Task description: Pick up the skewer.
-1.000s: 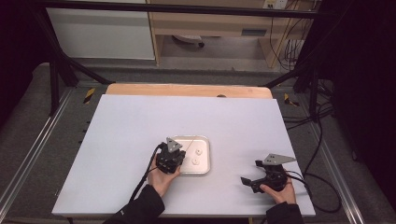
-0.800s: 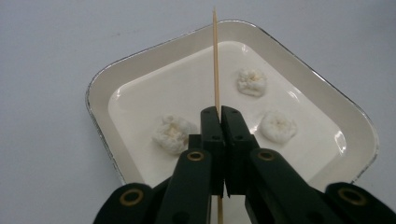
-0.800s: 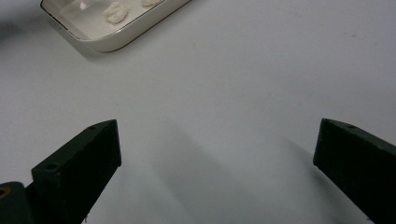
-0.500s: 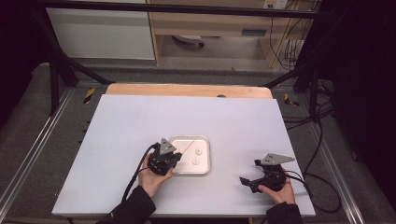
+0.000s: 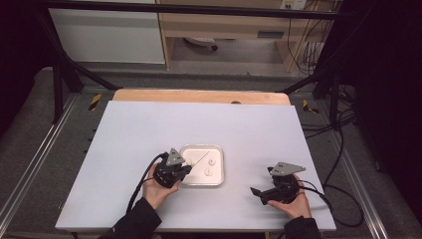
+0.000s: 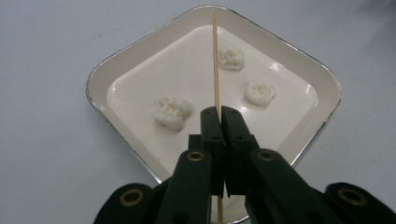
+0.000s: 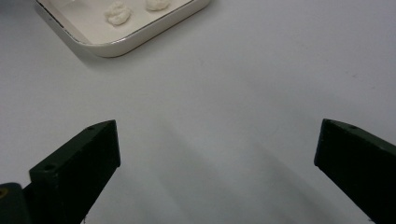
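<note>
The left gripper (image 6: 219,116) is pinching a thin wooden skewer (image 6: 215,60), jaws pressed tight on it, and the stick is pointing straight up the middle of the left gripper view, over the white square tray (image 6: 327,79). Three pale lumps (image 6: 173,112) are sitting apart in that tray. In the high view the tray (image 5: 201,181) is lying just below centre, and at lower right the right gripper (image 5: 256,191) is resting with jaws spread wide over the bare table (image 5: 149,124).

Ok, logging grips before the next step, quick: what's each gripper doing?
Left gripper: closed on the thin wooden skewer, above the white tray.
Right gripper: open, holding nothing, over the table.
</note>
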`<state>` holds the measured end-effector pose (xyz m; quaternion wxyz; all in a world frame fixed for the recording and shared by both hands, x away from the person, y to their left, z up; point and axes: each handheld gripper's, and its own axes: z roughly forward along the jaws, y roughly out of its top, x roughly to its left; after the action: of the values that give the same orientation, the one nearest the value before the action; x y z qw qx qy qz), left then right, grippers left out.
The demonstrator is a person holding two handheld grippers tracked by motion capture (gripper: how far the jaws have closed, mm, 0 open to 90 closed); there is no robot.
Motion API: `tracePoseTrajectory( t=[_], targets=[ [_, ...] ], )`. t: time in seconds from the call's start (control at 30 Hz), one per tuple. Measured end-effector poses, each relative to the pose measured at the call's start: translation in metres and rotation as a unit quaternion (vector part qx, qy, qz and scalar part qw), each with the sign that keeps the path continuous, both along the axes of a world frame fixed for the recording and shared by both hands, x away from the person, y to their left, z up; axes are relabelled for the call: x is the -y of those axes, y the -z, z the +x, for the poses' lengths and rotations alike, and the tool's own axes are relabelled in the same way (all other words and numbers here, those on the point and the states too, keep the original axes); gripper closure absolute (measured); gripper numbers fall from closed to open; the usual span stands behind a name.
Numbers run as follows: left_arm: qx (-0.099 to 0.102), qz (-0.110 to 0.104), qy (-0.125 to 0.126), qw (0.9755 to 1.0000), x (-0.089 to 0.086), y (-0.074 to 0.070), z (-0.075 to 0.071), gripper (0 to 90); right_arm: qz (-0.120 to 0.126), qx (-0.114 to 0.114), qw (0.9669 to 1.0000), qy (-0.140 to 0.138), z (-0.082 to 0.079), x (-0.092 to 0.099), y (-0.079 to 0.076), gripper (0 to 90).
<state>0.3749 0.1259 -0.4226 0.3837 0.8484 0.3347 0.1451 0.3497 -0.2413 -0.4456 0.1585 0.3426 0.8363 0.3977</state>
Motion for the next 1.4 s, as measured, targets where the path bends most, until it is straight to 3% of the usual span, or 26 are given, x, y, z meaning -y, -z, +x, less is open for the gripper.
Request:
tracePoseTrajectory(
  t=[0.23,0.53,0.97,1.1,1.13,1.4],
  targets=[
    [-0.001,0.003,0.022,0.9998,-0.002,-0.006,0.0,88.7,-0.03,0.024,0.9992,-0.012,-0.001,-0.012,-0.008,1.4],
    [0.0,0.014,0.043,0.999,0.002,-0.012,-0.001,88.8,-0.077,0.049,0.9953,-0.031,-0.003,-0.026,-0.018,1.9],
    [0.001,0.03,0.078,0.9965,0.02,-0.022,-0.002,88.8,-0.136,0.093,0.9845,-0.059,-0.005,-0.049,-0.033,2.7],
    [0.001,0.036,0.091,0.9952,0.027,-0.022,-0.003,88.8,-0.15,0.103,0.9807,-0.071,-0.006,-0.055,-0.036,3.2],
    [0.0,0.038,0.094,0.9948,0.03,-0.023,-0.003,88.8,-0.159,0.108,0.9785,-0.077,-0.007,-0.058,-0.037,3.4],
    [0.002,0.055,0.123,0.9909,0.05,-0.027,-0.007,88.8,-0.179,0.121,0.9719,-0.094,-0.009,-0.065,-0.038,4.7]
  ],
)
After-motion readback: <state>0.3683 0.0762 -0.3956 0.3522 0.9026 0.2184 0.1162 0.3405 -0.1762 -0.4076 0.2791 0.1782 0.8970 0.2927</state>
